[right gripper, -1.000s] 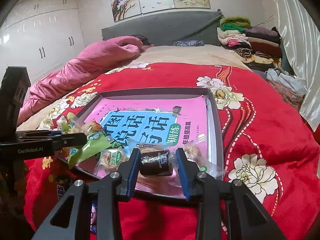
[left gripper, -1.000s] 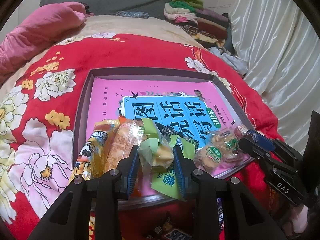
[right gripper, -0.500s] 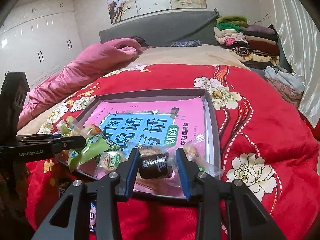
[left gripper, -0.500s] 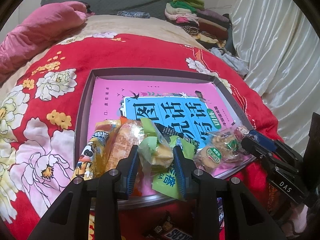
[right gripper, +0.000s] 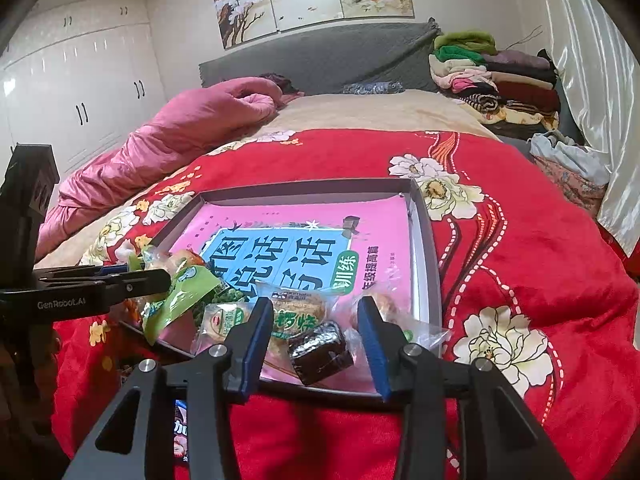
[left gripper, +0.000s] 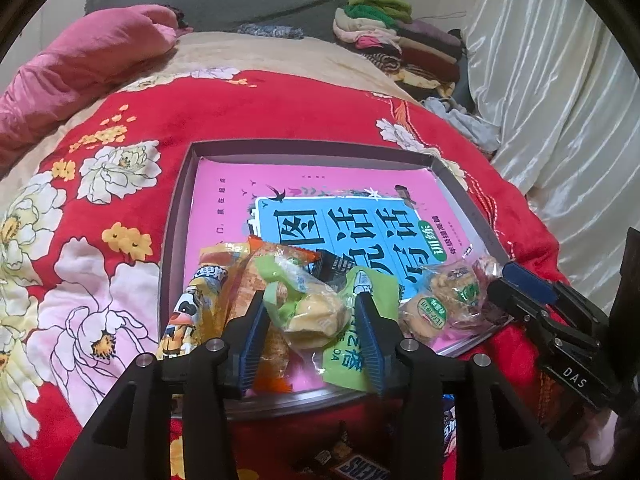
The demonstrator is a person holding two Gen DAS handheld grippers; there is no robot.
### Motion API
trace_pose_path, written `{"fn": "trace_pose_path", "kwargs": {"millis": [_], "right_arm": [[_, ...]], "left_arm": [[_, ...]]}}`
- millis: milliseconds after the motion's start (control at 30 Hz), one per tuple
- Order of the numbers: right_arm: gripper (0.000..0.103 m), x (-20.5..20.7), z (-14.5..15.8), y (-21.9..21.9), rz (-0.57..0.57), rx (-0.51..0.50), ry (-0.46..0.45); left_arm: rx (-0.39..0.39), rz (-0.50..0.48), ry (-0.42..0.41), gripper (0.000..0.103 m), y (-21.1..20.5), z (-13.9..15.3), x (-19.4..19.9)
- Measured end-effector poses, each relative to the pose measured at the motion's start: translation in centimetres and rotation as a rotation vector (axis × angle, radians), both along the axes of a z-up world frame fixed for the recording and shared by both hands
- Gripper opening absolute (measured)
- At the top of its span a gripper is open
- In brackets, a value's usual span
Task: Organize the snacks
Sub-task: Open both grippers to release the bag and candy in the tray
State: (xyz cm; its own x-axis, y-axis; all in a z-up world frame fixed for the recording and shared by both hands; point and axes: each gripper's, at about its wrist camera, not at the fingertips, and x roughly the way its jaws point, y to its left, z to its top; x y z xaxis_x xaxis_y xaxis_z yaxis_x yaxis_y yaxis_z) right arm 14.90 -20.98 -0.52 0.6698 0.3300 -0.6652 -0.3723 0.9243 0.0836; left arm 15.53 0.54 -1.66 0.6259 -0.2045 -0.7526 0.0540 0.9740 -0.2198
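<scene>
The red blanket (left gripper: 240,120) and the grey tray (left gripper: 176,240) on it lie as they did a second ago, with the pink book (left gripper: 224,200) flat on the tray floor. The change is in the two tools.

In the lower middle of the left view, the left gripper (left gripper: 310,320) had its fingers closed on the green-wrapped cake (left gripper: 316,316). They now stand further apart, with a little daylight on each side of the wrapper. The cake rests on the heap of packets at the tray's near edge.

The right gripper (right gripper: 316,328) has done the same. The brown cake (right gripper: 322,350), held level between the fingers a second ago, has dropped lower in the frame. It now lies tilted on the book just inside the tray's near rim (right gripper: 424,256), touching neither finger.

I judge both snacks delivered. What remains is likely the loose bars lying off the tray at the bottom edge of the left view.

The green-wrapped cake's long axis runs from upper left to lower right, its twisted green end pointing upper left. The brown cake's long axis runs nearly across the frame, rising slightly to the right, foil top facing up.
</scene>
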Motion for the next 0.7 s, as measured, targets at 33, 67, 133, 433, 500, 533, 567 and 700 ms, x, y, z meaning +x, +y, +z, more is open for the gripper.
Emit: {"fn": "trace_pose_path", "kwargs": {"millis": [33, 67, 133, 433, 500, 533, 567, 700], "right_arm": [[0.044, 0.0, 0.1, -0.1, 0.000, 0.005, -0.003], [0.044, 0.0, 0.1, -0.1, 0.000, 0.008, -0.005], [0.044, -0.1, 0.2, -0.1, -0.001, 0.008, -0.008], [0.048, -0.1, 0.5, -0.3, -0.005, 0.020, -0.017], [0.048, -0.2, 0.6, -0.4, -0.008, 0.023, -0.023], [0.049, -0.2, 0.7, -0.4, -0.007, 0.025, -0.025], [0.049, -0.2, 0.8, -0.4, -0.008, 0.029, -0.027], [0.052, -0.3, 1.0, -0.5, -0.008, 0.039, -0.035]], "left_arm": [[0.004, 0.003, -0.002, 0.046, 0.0, 0.1, 0.0], [0.006, 0.005, -0.004, 0.047, 0.1, 0.1, 0.0], [0.010, 0.010, -0.006, 0.047, 0.1, 0.2, -0.1], [0.023, 0.016, -0.021, 0.056, 0.3, 0.6, -0.4], [0.026, 0.016, -0.024, 0.057, 0.3, 0.7, -0.4], [0.024, 0.016, -0.025, 0.058, 0.3, 0.8, -0.5], [0.022, 0.015, -0.027, 0.059, 0.3, 0.9, -0.5], [0.013, 0.014, -0.033, 0.063, 0.4, 1.3, -0.6]]}}
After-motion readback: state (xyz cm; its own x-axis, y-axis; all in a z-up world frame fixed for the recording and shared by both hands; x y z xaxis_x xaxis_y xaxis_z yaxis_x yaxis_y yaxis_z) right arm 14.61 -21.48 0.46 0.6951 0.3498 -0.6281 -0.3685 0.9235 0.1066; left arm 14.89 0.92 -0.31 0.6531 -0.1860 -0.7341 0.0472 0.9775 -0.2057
